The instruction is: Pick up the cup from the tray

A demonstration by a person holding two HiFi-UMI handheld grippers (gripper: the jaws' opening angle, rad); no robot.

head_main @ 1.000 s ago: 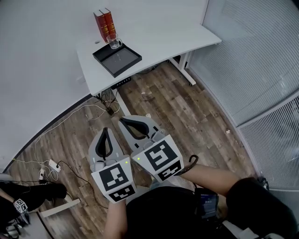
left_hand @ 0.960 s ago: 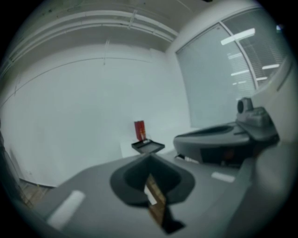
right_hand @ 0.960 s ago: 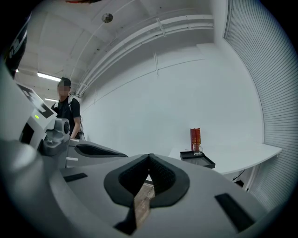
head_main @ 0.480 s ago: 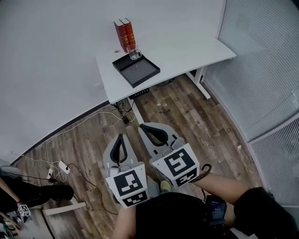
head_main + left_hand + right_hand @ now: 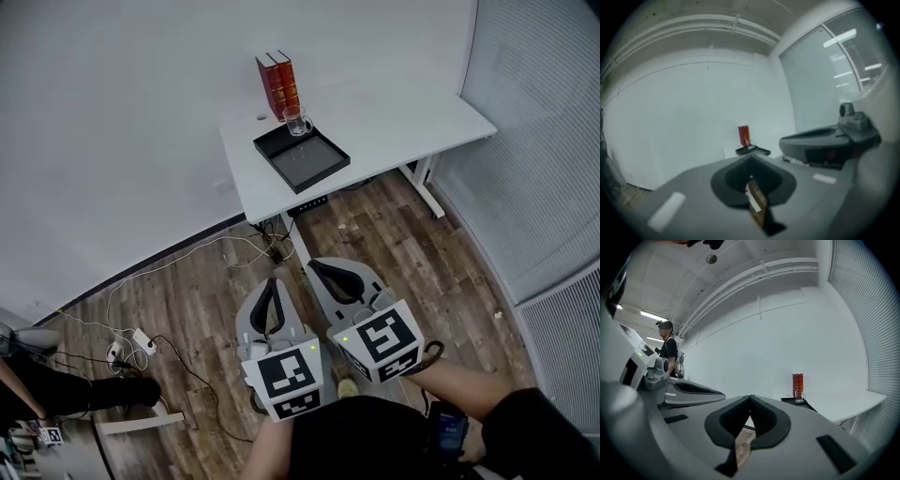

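— So, where is the cup (image 5: 297,120)?
— Upright in the tray (image 5: 311,161), at the corner nearest the books (image 5: 278,82), on the white tabletop (image 5: 403,108).
— And the grippers?
— Well apart from it, side by side above the wood floor (image 5: 384,234). The left gripper (image 5: 271,282) has its fingers (image 5: 729,180) pressed together, nothing between them.
— The right one?
— The right gripper (image 5: 313,263) is likewise closed tip to tip and empty.
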